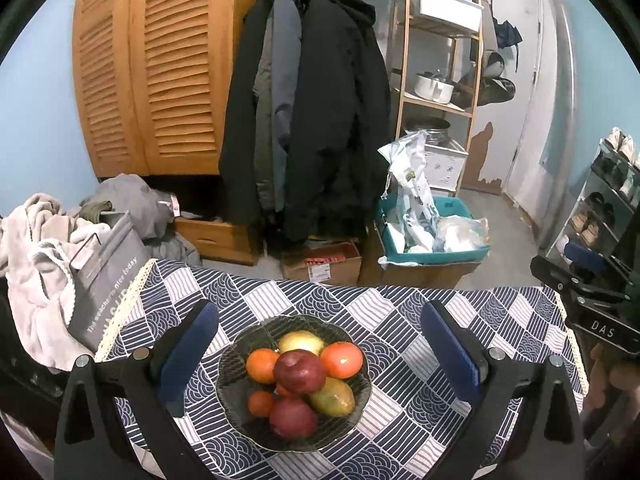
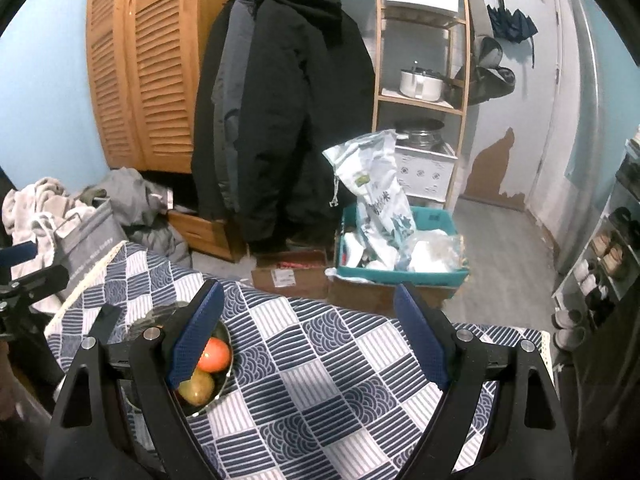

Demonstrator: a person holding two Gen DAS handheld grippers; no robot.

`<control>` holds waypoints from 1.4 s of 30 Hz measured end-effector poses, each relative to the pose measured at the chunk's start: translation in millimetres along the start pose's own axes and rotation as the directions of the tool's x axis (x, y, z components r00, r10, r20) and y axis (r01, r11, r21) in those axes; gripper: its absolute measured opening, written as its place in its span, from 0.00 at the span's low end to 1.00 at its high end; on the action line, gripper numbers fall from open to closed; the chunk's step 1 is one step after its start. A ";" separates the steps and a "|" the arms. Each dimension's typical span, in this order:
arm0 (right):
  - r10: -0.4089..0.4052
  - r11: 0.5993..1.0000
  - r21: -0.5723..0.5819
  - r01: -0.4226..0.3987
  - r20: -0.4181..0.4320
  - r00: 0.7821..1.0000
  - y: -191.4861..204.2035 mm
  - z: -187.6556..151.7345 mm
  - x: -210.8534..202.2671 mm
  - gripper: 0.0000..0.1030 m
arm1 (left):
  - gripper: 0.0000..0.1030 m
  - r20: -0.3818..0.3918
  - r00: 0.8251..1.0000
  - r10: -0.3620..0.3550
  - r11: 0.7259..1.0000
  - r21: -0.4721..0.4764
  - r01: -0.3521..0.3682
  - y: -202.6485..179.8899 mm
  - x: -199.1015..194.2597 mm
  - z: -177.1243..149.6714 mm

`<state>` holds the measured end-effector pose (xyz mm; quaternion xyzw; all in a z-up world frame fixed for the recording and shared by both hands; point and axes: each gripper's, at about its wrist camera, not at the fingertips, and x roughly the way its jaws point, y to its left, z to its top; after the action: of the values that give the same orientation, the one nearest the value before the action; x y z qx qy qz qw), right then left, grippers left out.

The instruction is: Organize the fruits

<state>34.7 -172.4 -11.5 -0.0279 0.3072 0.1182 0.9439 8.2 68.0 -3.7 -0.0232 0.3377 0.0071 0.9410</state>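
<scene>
Your fruits already sit together in the dark glass bowl (image 1: 236, 364) on the blue-and-white patterned tablecloth (image 1: 400, 320). Nothing loose lies on the cloth in either view, so by the look of things the gathering is done or nearly so.

In the left wrist view you can count the pile: a dark red apple (image 1: 299, 372) on top in the middle, a pale yellow fruit (image 1: 301, 342) at the far side, an orange (image 1: 262, 365) to its left, an orange-red fruit (image 1: 341, 359) to its right, a green-and-red mango (image 1: 332, 397) near right, a small orange-red fruit (image 1: 260, 403) near left, and another red fruit (image 1: 293, 417) nearest you. A further reddish piece shows between them, too hidden to name.

Your left gripper (image 1: 320, 356) hovers with its jaws spread wide on either side of the bowl, gripping nothing; the blue pads (image 1: 188, 356) stand clear of the rim. Your right gripper (image 2: 308, 340) is likewise released and empty, held over bare cloth to the right of the bowl, with its left pad (image 2: 196, 340) covering part of the bowl in that view. There only the orange-red fruit (image 2: 214, 355) and the mango (image 2: 196, 389) peek out.

What is left, as far as you can judge here, is small: perhaps settling the top apple, since the fruits are heaped and could roll, or pulling both grippers back. I see no second dish or sorting spot, so I cannot tell whether any further sorting is wanted.
</scene>
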 end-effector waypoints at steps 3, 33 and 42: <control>-0.002 1.000 -0.002 0.002 0.000 1.000 -0.8 0.0 0.2 0.83 | 0.99 0.000 1.000 0.007 1.000 0.001 -0.007 -0.5 0.7 0.1; -0.006 1.000 -0.001 0.006 0.004 1.000 -3.6 -0.5 -0.9 0.83 | 0.99 0.000 1.000 0.010 1.000 0.003 -0.010 -2.0 1.4 0.7; -0.007 1.000 -0.002 0.007 0.005 1.000 -3.2 -0.7 -0.4 0.83 | 0.99 0.002 1.000 0.012 1.000 0.005 -0.012 -1.9 1.4 1.3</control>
<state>34.7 -175.7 -11.9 -0.0296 0.3046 0.1154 0.9450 10.1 66.1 -3.5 -0.0190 0.3368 0.0120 0.9413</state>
